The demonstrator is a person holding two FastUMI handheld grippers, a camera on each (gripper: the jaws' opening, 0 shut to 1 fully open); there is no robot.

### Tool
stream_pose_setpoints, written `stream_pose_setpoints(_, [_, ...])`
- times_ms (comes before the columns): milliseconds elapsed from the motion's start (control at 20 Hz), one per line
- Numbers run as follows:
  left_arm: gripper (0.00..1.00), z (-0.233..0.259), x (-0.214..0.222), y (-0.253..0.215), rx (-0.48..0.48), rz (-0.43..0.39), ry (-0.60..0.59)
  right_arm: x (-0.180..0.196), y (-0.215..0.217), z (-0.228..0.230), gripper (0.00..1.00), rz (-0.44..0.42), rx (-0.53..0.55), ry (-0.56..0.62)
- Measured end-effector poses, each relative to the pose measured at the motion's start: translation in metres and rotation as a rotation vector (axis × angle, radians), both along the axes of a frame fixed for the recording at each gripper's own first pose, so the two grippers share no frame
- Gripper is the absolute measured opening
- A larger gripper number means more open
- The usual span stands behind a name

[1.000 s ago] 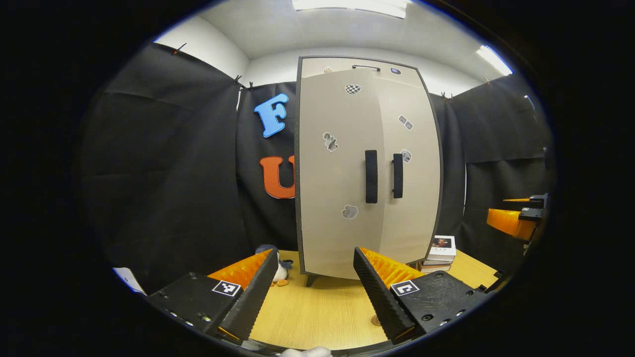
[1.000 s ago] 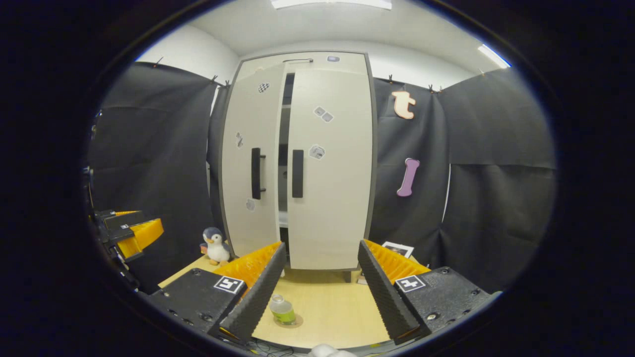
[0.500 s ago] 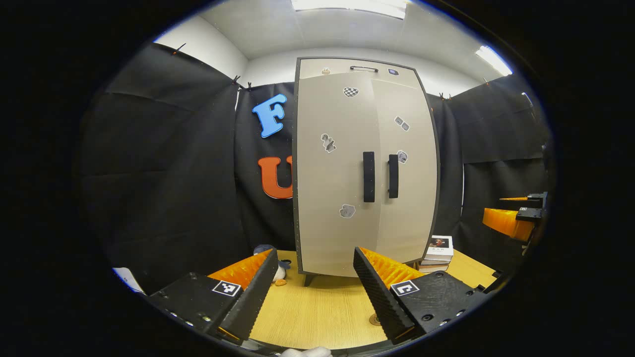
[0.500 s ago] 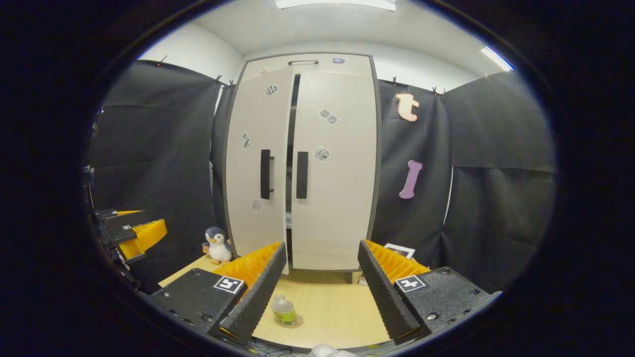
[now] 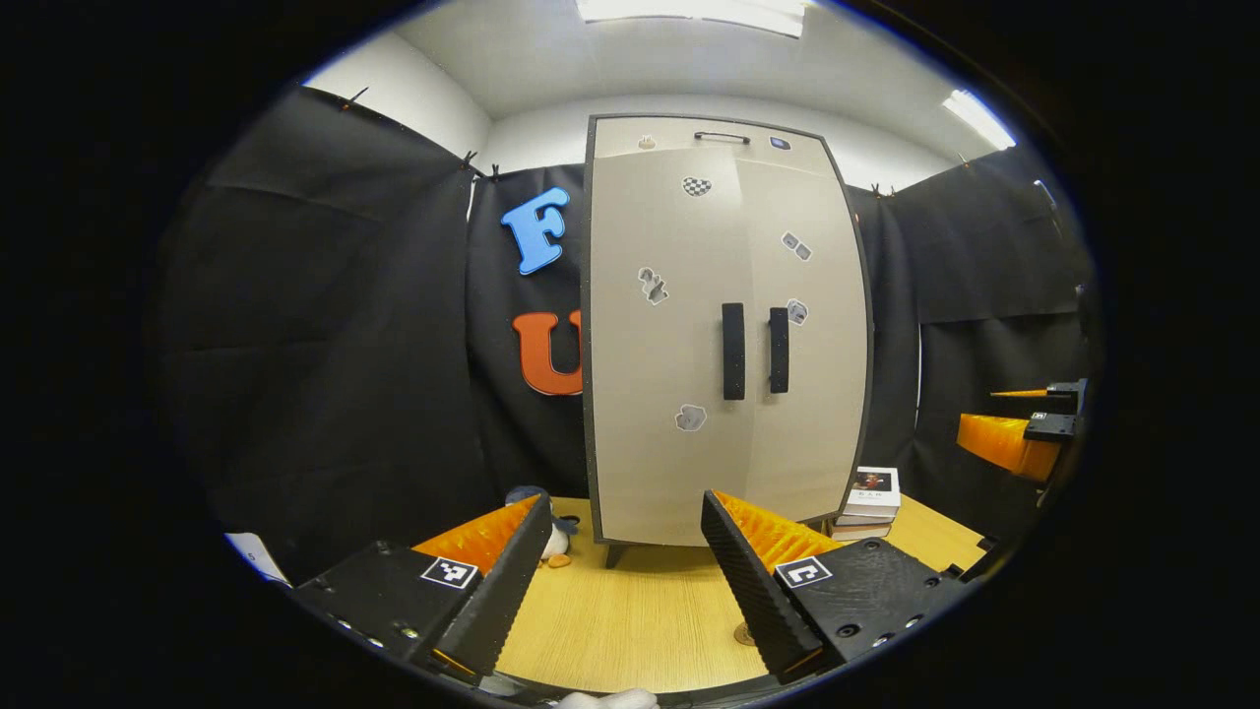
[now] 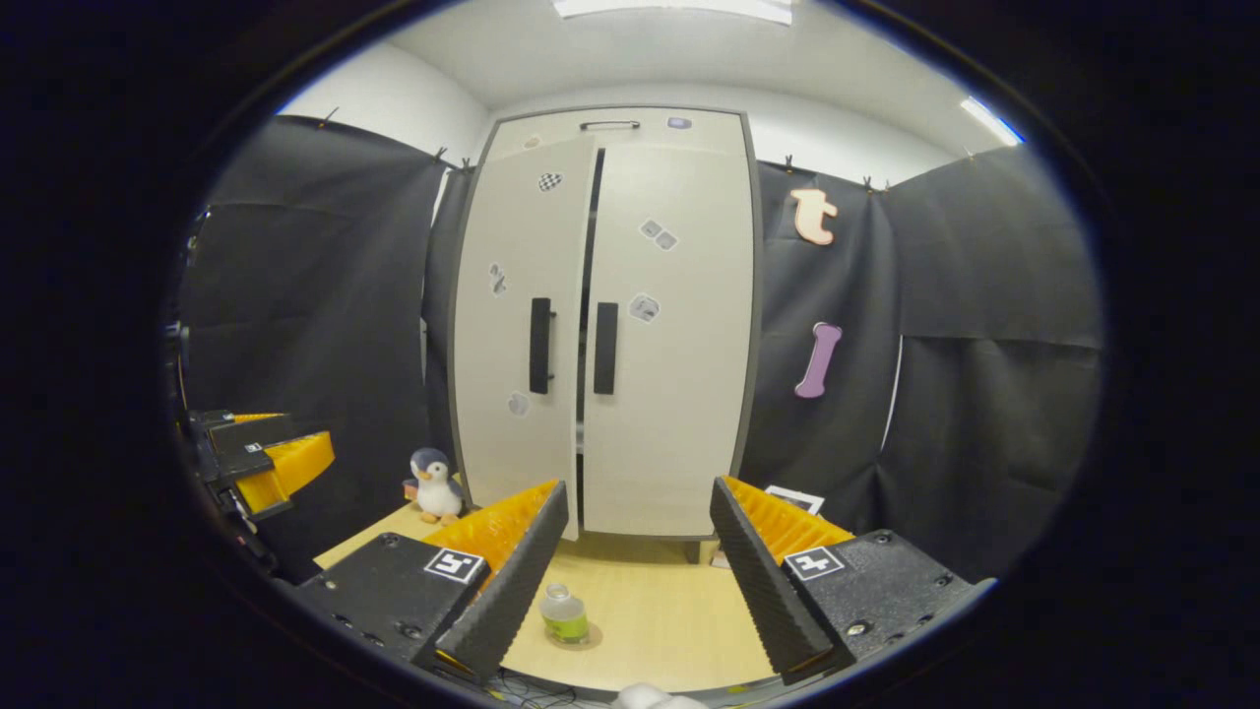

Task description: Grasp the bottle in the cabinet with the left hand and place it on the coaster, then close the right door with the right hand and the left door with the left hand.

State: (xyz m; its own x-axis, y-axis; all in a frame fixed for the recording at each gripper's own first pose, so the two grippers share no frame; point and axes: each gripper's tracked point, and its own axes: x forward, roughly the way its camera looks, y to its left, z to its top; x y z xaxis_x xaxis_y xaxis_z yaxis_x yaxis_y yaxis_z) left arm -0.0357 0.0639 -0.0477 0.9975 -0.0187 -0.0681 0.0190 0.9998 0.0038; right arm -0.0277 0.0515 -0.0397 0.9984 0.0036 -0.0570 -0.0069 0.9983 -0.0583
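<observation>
The task looked close to done. In the right gripper view the bottle point(image 6: 564, 615) stood upright on the coaster point(image 6: 585, 638), low on the wooden table point(image 6: 650, 611) at about 6 o'clock, just inside the near finger of the right gripper point(image 6: 638, 571), so the placing step seemed finished. The cabinet point(image 6: 602, 325) stood at 12 o'clock beyond it; its right door point(image 6: 669, 335) lay flush, while the left door point(image 6: 512, 335) sat a little proud, with a thin dark slit between the two running from top to bottom, so I judged it not fully home. In the left gripper view both doors read as nearly flat, the two black handles point(image 5: 733, 351) side by side. What seemed left was the last push on the left door. The bottle was small, clear, with a pale cap and a green lower band; whether it held liquid I could not tell. Both grippers had their fingers spread wide and held nothing: the left gripper point(image 5: 620, 576) hovered over the table, well short of the cabinet, and showed again at 9 o'clock in the right gripper view. A penguin toy point(image 6: 434, 484) stood at the cabinet's left foot, and stacked books point(image 5: 868, 497) at its right.
</observation>
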Motion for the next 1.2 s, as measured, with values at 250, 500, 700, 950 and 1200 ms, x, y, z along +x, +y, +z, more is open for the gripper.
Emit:
stream_pose_setpoints(250, [0.94,0.0,-0.003,-0.001,-0.002,0.001,0.004,-0.003,-0.003,0.001,0.96,-0.009,0.001,-0.005])
stream_pose_setpoints(500, [0.94,0.001,-0.005,-0.001,-0.001,0.001,0.003,-0.007,-0.004,0.001,0.96,-0.011,0.005,-0.009])
stream_pose_setpoints(700, [0.94,0.001,-0.007,-0.001,0.002,0.0,-0.001,-0.009,-0.002,0.001,0.96,-0.01,0.004,-0.009])
stream_pose_setpoints(950, [0.94,0.003,-0.008,-0.001,0.0,0.001,-0.006,-0.013,-0.002,0.002,0.96,-0.011,0.001,-0.013])
stream_pose_setpoints(1200, [0.94,0.004,-0.009,0.0,0.003,0.002,-0.009,-0.014,-0.002,0.005,0.96,-0.01,0.002,-0.023])
